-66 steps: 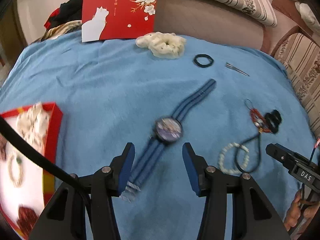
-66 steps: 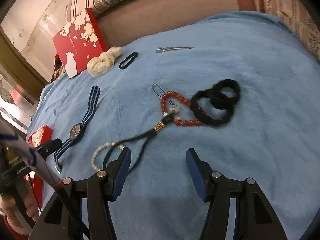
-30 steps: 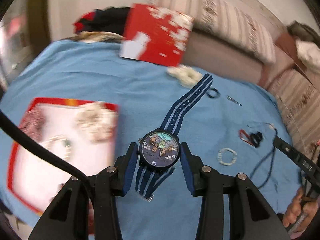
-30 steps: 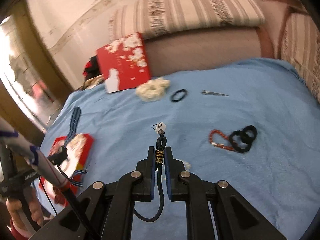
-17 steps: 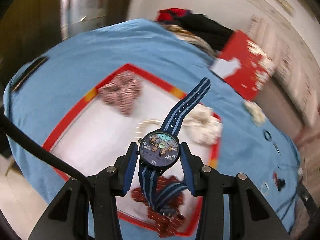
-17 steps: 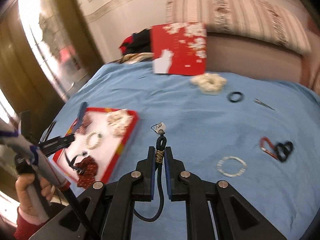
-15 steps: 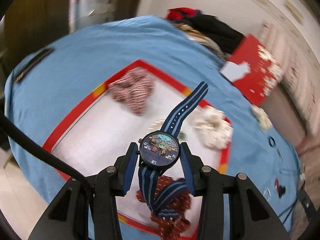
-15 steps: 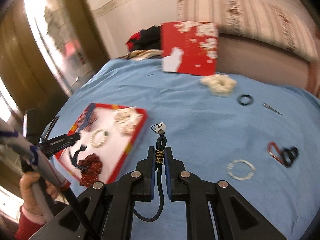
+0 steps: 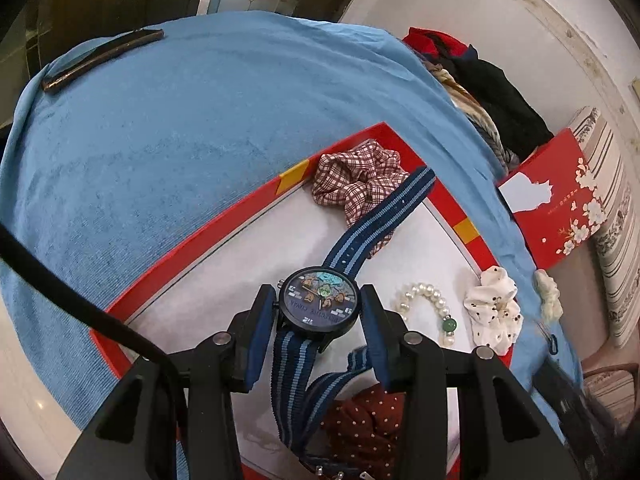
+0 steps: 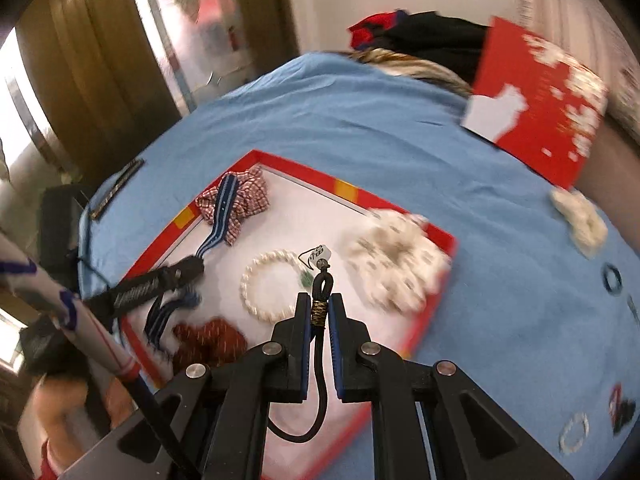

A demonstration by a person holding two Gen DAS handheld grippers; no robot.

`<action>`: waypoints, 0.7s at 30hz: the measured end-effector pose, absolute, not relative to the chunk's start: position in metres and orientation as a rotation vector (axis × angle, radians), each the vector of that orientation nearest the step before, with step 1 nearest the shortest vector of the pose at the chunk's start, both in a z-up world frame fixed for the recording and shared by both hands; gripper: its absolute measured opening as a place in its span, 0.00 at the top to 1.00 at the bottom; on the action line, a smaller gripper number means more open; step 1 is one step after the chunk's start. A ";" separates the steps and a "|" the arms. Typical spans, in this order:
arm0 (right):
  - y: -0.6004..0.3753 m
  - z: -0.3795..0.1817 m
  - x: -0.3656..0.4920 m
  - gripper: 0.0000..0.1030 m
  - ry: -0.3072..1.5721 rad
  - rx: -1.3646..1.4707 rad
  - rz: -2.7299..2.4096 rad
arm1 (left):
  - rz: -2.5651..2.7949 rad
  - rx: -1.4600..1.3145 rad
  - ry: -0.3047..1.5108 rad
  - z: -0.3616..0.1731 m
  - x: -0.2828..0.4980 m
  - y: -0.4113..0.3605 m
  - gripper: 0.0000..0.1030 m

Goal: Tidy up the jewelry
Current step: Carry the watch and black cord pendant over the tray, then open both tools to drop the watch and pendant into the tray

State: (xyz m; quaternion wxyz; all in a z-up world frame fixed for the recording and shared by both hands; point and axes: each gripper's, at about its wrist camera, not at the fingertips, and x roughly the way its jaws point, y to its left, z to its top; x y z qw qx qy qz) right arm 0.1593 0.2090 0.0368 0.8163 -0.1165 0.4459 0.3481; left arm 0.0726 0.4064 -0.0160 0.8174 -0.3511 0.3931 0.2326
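My left gripper (image 9: 319, 317) is shut on a blue striped watch (image 9: 319, 304), held just above the white floor of the red tray (image 9: 200, 236); its strap drapes over a plaid scrunchie (image 9: 354, 178). The left gripper also shows in the right wrist view (image 10: 176, 276) over the tray (image 10: 400, 208). My right gripper (image 10: 320, 316) is shut on a black cord charm (image 10: 321, 292) with a small tag, above the tray's front part. In the tray lie a pearl bracelet (image 9: 424, 300), a white dotted scrunchie (image 9: 496, 312) and a dark red dotted scrunchie (image 9: 368, 428).
The tray sits on a blue blanket (image 9: 160, 120). A dark flat bar (image 9: 100, 58) lies near its far left edge. A red floral box (image 9: 556, 196) leans behind, next to a cream scrunchie (image 10: 580, 216). A black ring (image 10: 612, 278), a white bead bracelet (image 10: 574, 434) and a red-black piece (image 10: 622, 406) lie right.
Both grippers have swung left from the blanket to over the tray. The left one has lowered the watch closer to the tray floor. The right one still grips the cord.
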 end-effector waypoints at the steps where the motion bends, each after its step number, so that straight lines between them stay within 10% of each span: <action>1: 0.221 0.032 0.166 0.91 0.956 -0.268 0.748 | 0.499 -0.741 0.839 -0.015 0.073 0.405 0.60; 12: 0.288 -0.002 0.213 0.90 0.984 -0.422 0.736 | 0.442 -0.726 0.857 -0.013 0.069 0.393 0.60; 16: 0.285 0.004 0.218 0.64 0.989 -0.387 0.716 | 0.379 -0.791 0.829 -0.012 0.068 0.396 0.52; 21: 0.262 0.029 0.197 0.60 0.961 -0.358 0.724 | 0.279 -0.921 0.696 -0.001 0.052 0.410 0.39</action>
